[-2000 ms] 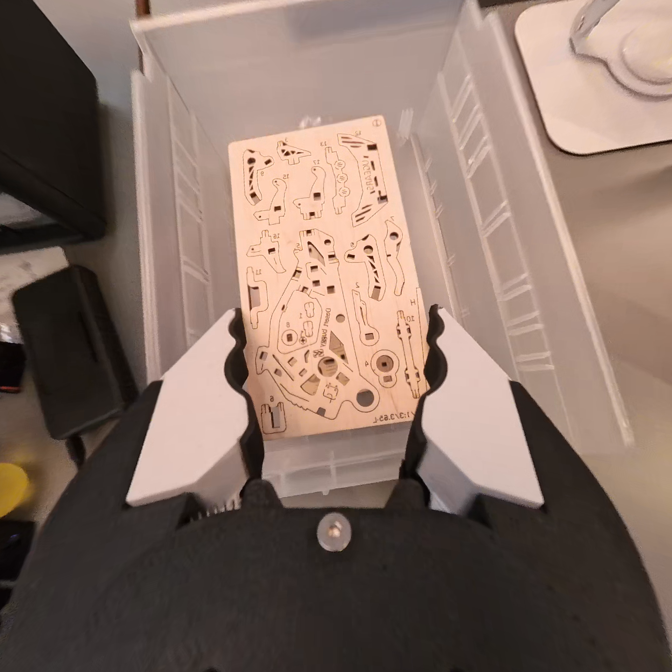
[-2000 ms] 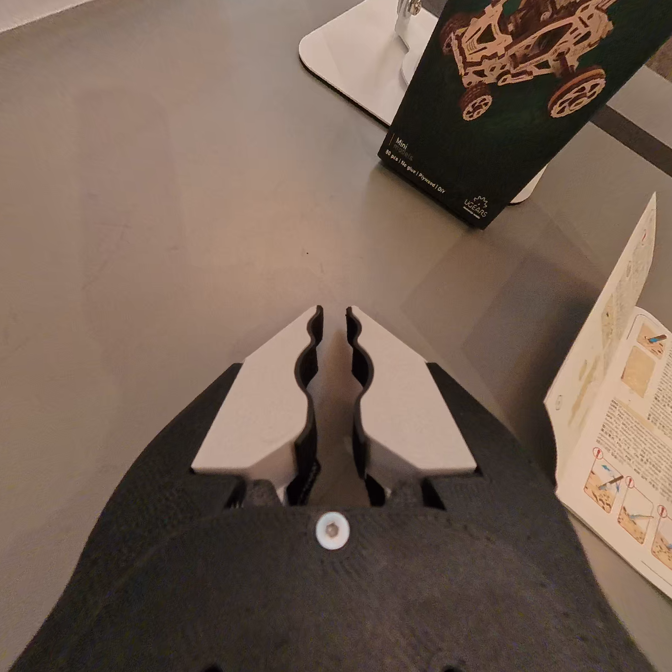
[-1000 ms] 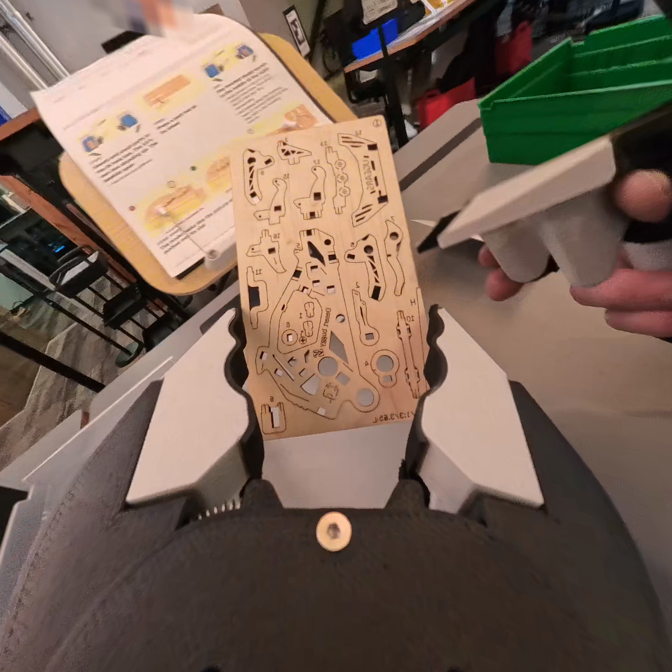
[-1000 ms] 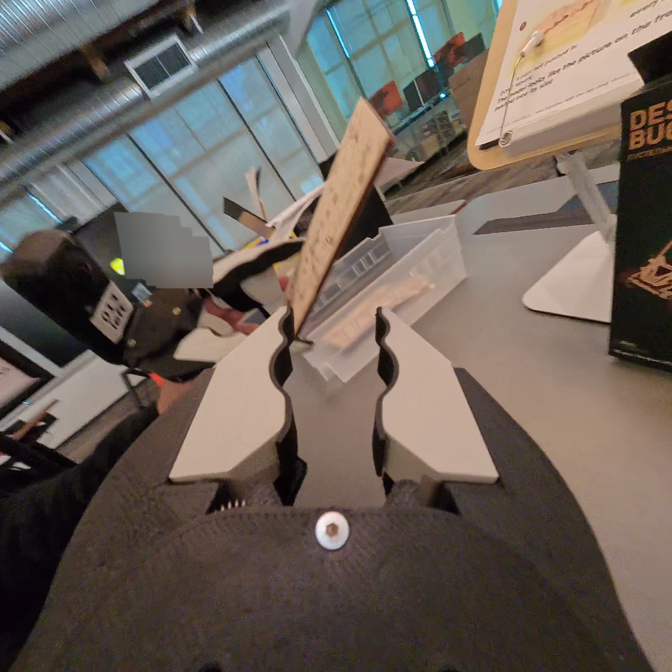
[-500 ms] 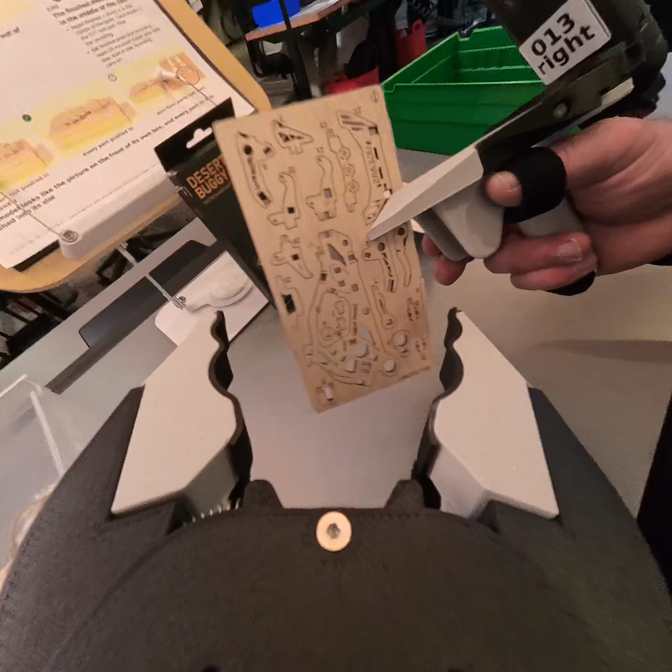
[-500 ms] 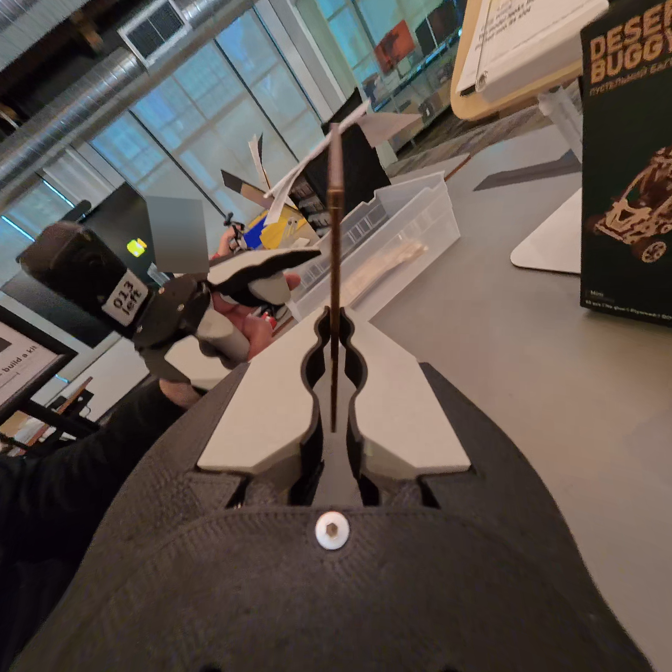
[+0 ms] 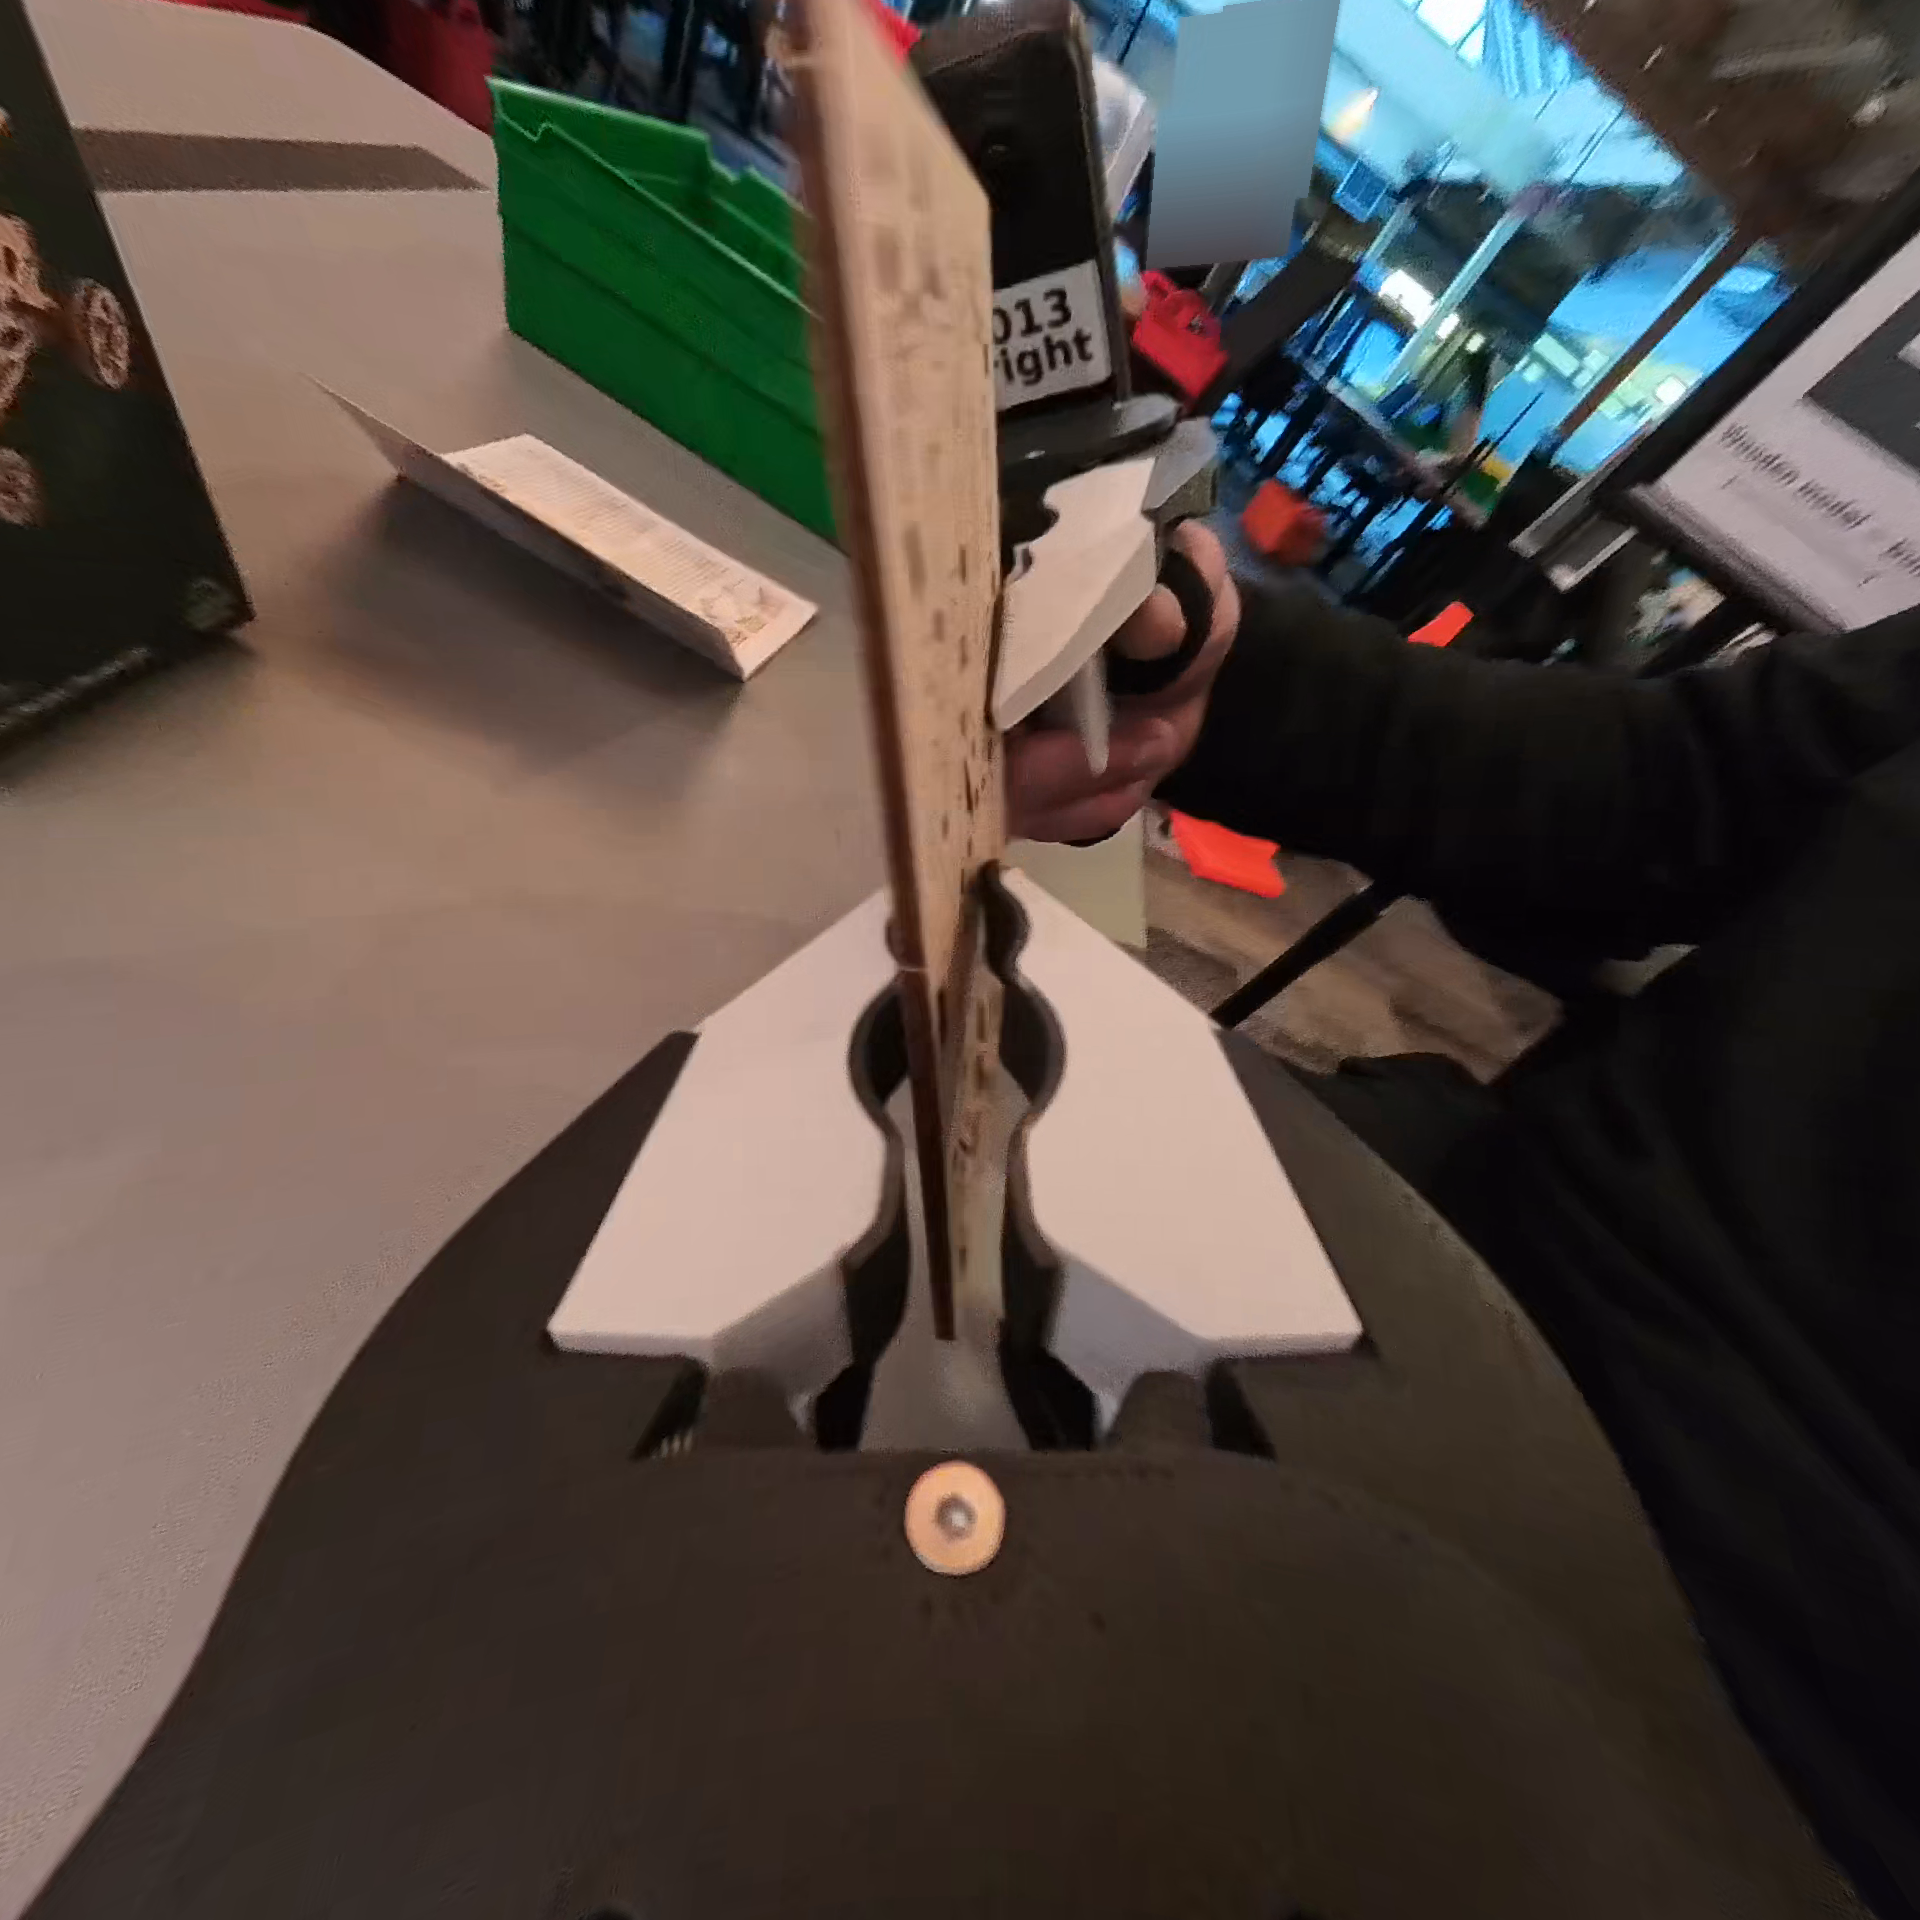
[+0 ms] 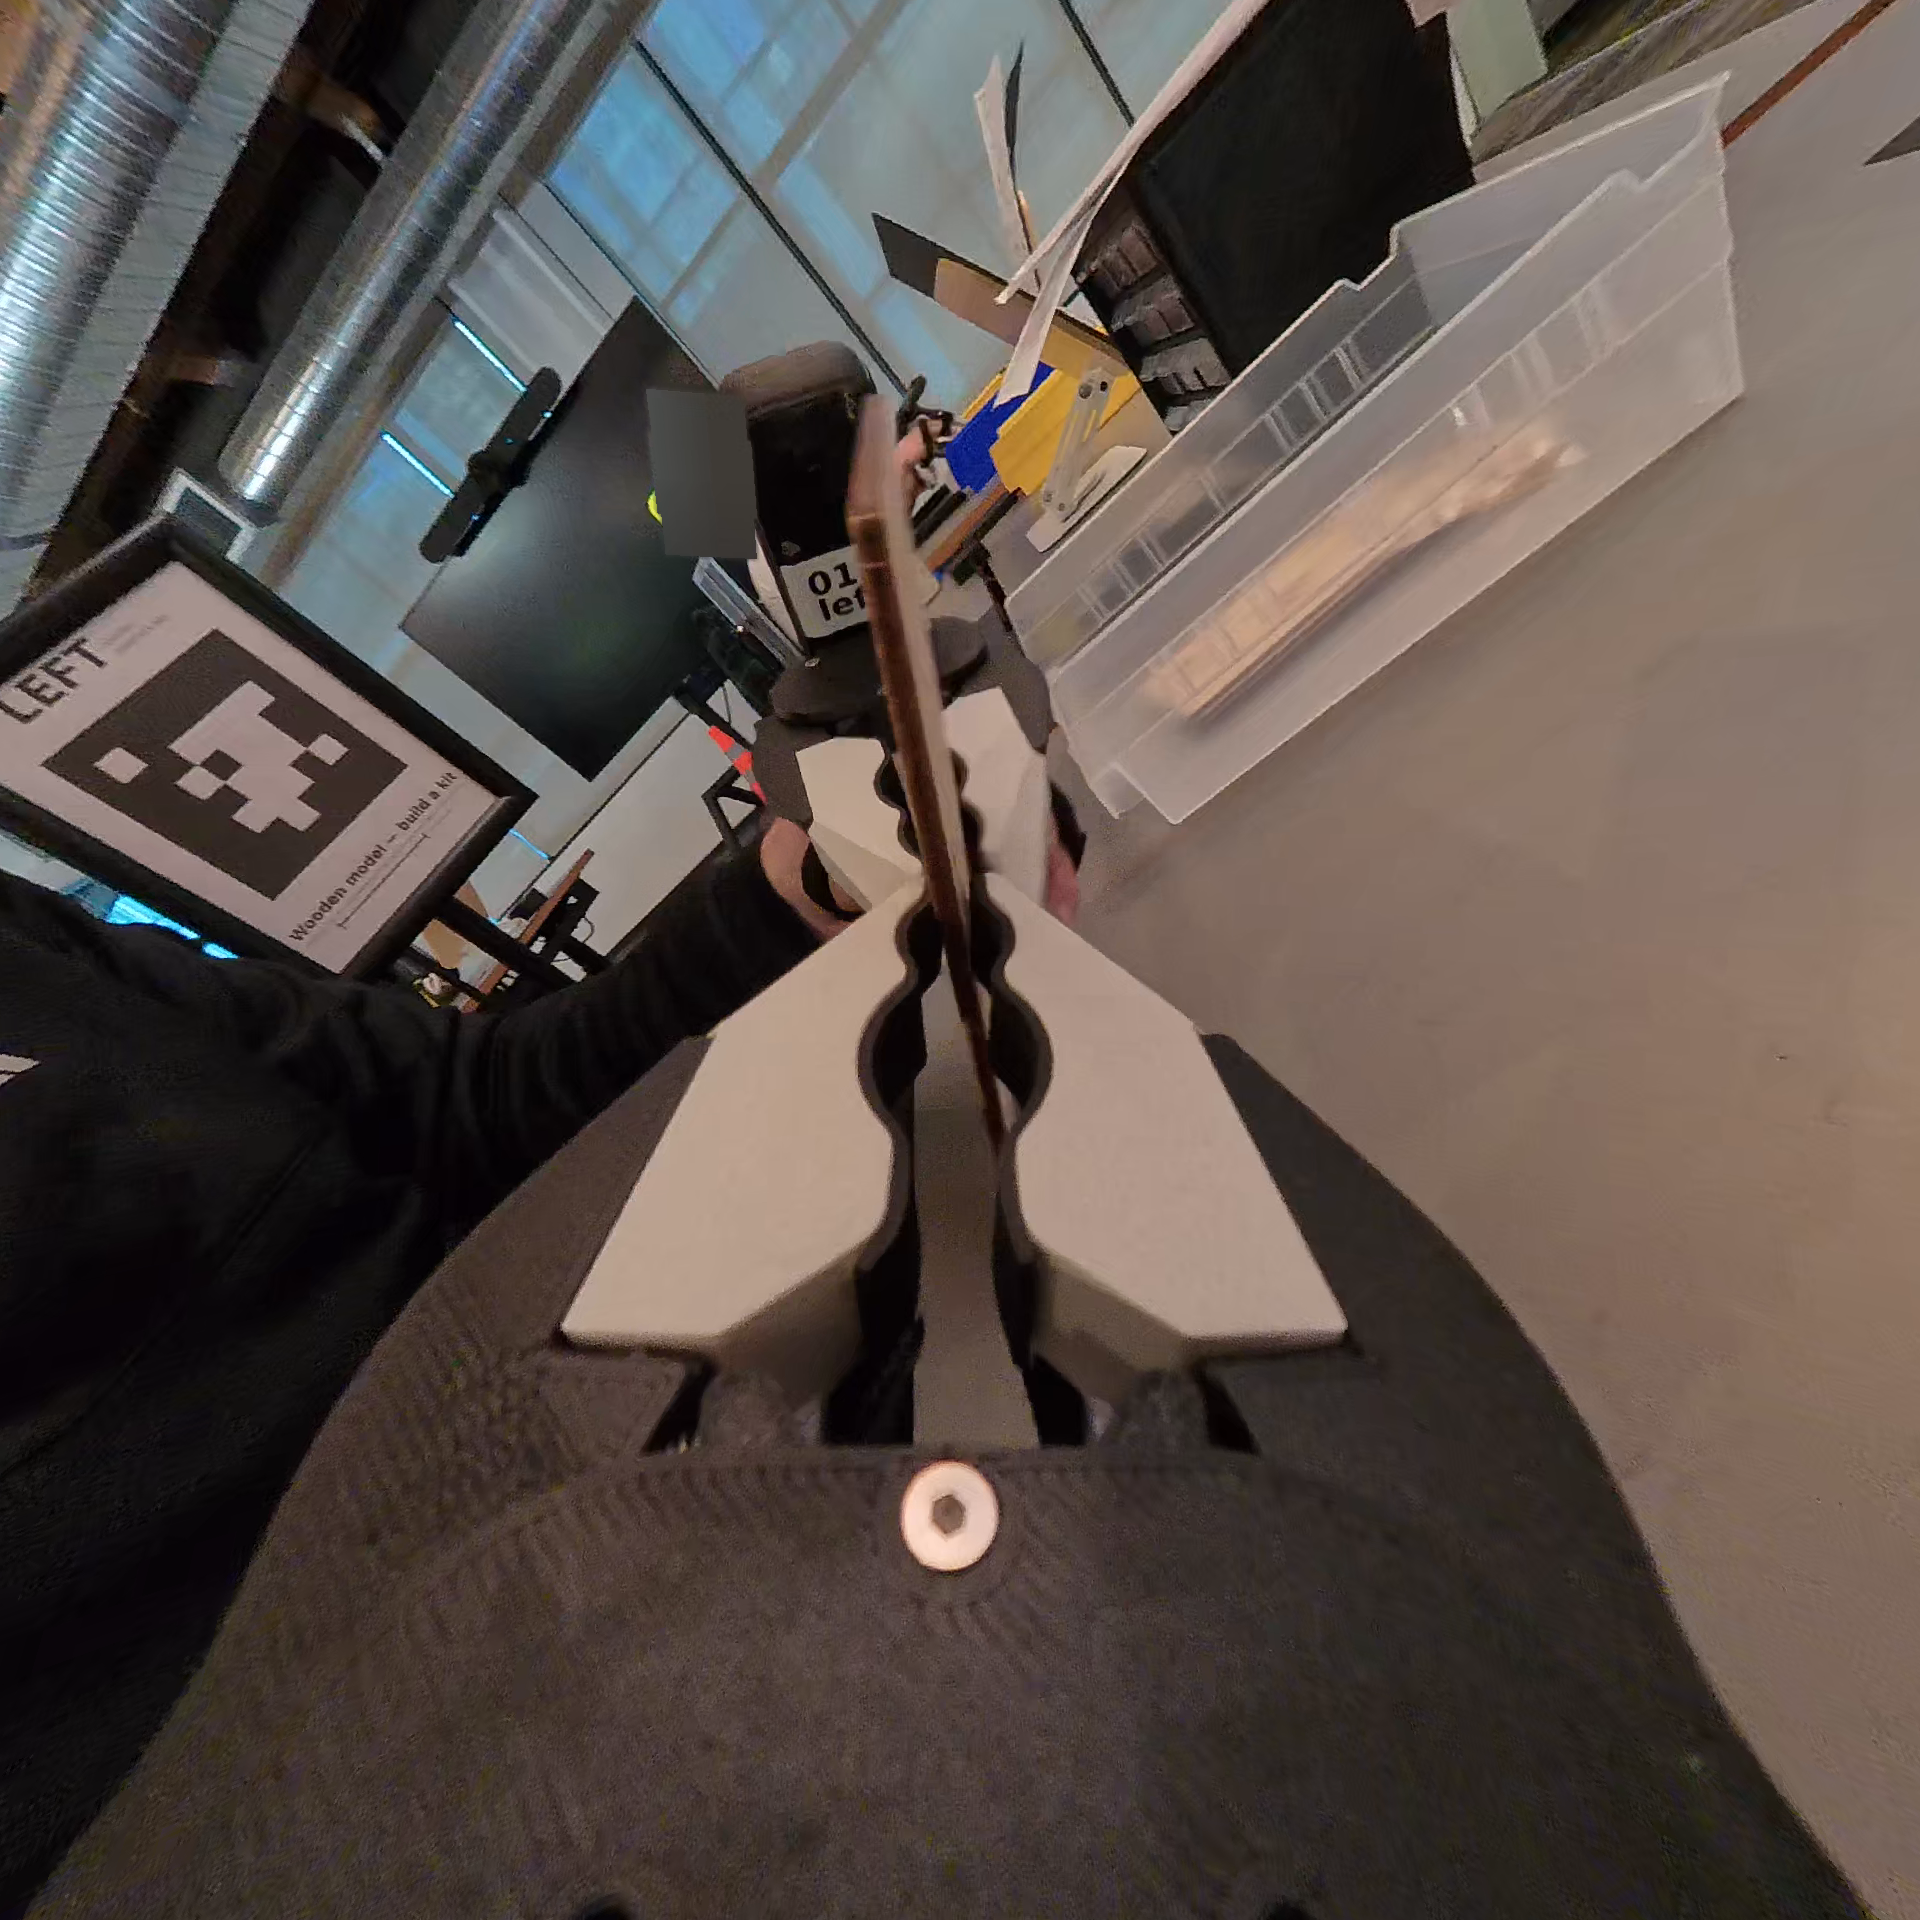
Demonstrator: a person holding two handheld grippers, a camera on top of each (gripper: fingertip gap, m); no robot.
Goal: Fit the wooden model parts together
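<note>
A thin wooden parts sheet [image 7: 914, 582], laser-cut with many small model pieces, stands on edge above a grey table [image 7: 364, 831], pinched from opposite ends by two hand-held grippers. In the left wrist view, the left gripper [image 7: 951, 925] has its white fingers [image 7: 790, 1122] closed on the near end of the sheet, which runs up between the wavy black pads and away from the camera. Farther along the same sheet, a hand [image 7: 1122, 727] in a dark sleeve holds the right gripper [image 7: 1003, 623], its white finger lying against the sheet's face. The right wrist view shows that gripper's fingers [image 8: 1122, 1101] clamped on the sheet's dark edge [image 8: 914, 727], with the left gripper [image 8: 925, 821] closed on the far end. On the table beyond lie a folded instruction leaflet [image 7: 603, 540], a dark model box [image 7: 83, 416], a green bin [image 7: 665, 291] and a clear plastic bin [image 8: 1403, 436]. Behind are large windows [image 8: 748, 208], a ceiling duct [image 8: 395, 270], a dark screen [image 8: 561, 582] and a framed sign [image 8: 229, 758].
</note>
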